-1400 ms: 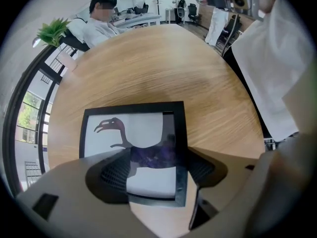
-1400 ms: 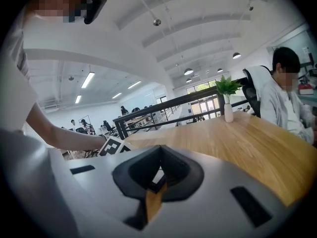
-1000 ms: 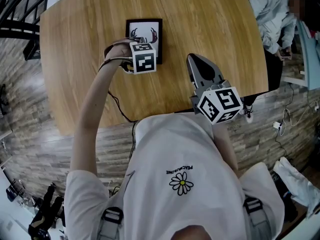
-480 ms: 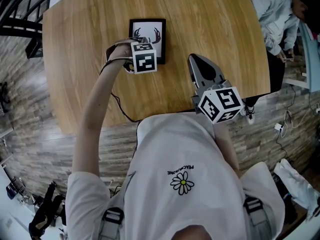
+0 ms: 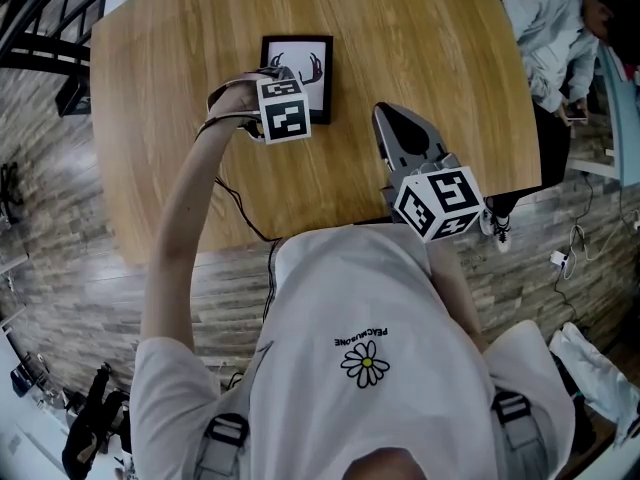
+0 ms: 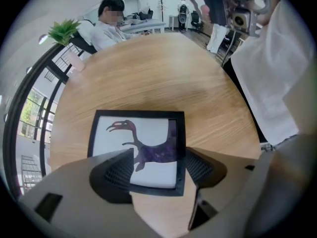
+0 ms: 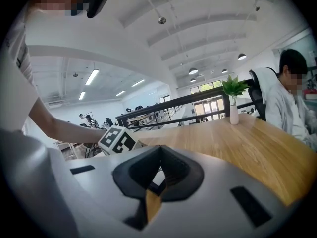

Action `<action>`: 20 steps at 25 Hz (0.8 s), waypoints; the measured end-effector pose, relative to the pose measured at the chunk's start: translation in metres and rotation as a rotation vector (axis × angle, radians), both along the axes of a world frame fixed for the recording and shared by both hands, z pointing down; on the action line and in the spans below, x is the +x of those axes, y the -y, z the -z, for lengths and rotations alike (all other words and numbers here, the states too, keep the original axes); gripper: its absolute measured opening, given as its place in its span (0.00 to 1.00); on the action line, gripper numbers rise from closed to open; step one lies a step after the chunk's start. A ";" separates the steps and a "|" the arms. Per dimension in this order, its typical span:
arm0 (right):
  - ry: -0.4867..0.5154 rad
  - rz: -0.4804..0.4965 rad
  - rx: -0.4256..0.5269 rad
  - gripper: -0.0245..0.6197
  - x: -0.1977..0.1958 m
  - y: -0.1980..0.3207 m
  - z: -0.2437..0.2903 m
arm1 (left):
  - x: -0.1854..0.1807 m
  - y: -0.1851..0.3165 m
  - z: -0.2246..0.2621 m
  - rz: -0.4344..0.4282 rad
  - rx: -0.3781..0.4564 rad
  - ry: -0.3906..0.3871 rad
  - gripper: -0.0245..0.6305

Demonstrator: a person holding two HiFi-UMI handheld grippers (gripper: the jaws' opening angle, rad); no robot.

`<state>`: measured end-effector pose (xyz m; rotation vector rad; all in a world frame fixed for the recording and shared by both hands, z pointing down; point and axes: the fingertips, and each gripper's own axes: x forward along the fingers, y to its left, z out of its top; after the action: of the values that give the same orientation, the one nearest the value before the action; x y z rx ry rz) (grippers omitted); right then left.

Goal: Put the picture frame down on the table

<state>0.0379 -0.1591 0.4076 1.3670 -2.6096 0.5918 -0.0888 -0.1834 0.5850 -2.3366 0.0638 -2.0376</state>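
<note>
My left gripper point(image 6: 158, 167) has shifted slightly toward 9 o'clock, jaws released | frame point(image 5: 296, 76) lies flat on table point(image 5: 420, 48) | right gripper point(image 7: 157, 175) clenched, empty | placing seems done

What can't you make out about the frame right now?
Head view: the near edge of the picture frame is under the left hand-held gripper and its cube.
Left gripper view: one jaw covers the frame's near-left corner.
Right gripper view: the right hand-held gripper blocks nearly all of the frame.
</note>
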 end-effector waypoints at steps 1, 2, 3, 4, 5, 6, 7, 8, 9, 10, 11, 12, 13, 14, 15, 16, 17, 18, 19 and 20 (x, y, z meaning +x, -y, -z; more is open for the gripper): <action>-0.010 0.006 0.012 0.05 -0.001 0.002 0.002 | 0.003 0.004 0.009 0.025 0.006 -0.032 0.56; -0.022 0.013 0.028 0.05 -0.003 0.005 0.006 | 0.007 0.008 0.020 0.056 0.011 -0.074 0.56; -0.035 0.021 0.048 0.05 -0.004 0.009 0.010 | 0.011 0.013 0.032 0.086 0.017 -0.120 0.56; -0.049 0.028 0.072 0.05 -0.005 0.013 0.015 | 0.015 0.019 0.046 0.113 0.030 -0.167 0.56; -0.064 0.034 0.099 0.05 -0.006 0.017 0.021 | 0.018 0.026 0.061 0.139 0.051 -0.215 0.56; -0.082 0.038 0.130 0.05 -0.007 0.023 0.028 | 0.021 0.034 0.076 0.166 0.077 -0.266 0.56; -0.102 0.040 0.163 0.05 -0.007 0.028 0.035 | 0.023 0.042 0.092 0.199 0.103 -0.324 0.56; -0.123 0.042 0.198 0.05 -0.008 0.032 0.043 | 0.025 0.050 0.109 0.238 0.126 -0.388 0.55; -0.143 0.043 0.232 0.05 -0.009 0.035 0.051 | 0.025 0.056 0.125 0.283 0.144 -0.456 0.55; -0.160 0.043 0.263 0.05 -0.010 0.037 0.058 | 0.024 0.062 0.140 0.334 0.161 -0.524 0.55; -0.173 0.043 0.292 0.05 -0.012 0.039 0.065 | 0.020 0.067 0.155 0.388 0.183 -0.589 0.53; -0.182 0.043 0.320 0.05 -0.014 0.042 0.072 | 0.015 0.073 0.169 0.447 0.212 -0.650 0.48; -0.189 0.043 0.344 0.05 -0.016 0.046 0.078 | 0.010 0.079 0.183 0.509 0.247 -0.706 0.40; -0.192 0.041 0.365 0.05 -0.018 0.049 0.083 | 0.004 0.082 0.196 0.570 0.281 -0.758 0.36; -0.191 0.040 0.380 0.05 -0.020 0.051 0.088 | 0.000 0.083 0.209 0.629 0.314 -0.807 0.35; -0.187 0.036 0.392 0.05 -0.021 0.053 0.092 | -0.005 0.081 0.222 0.682 0.351 -0.853 0.33; -0.180 0.032 0.401 0.05 -0.023 0.055 0.096 | -0.009 0.078 0.235 0.732 0.395 -0.895 0.29; -0.172 0.026 0.409 0.05 -0.024 0.056 0.100 | -0.013 0.073 0.248 0.779 0.444 -0.931 0.27; -0.165 0.020 0.417 0.05 -0.025 0.057 0.103 | -0.017 0.068 0.259 0.823 0.499 -0.961 0.23; -0.159 0.015 0.424 0.05 -0.026 0.057 0.105 | -0.021 0.063 0.270 0.867 0.558 -0.985 0.19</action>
<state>0.0117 -0.2162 0.3025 1.4257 -2.7057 -0.0823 -0.1098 -0.2459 0.3150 -2.7927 1.6115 -0.5214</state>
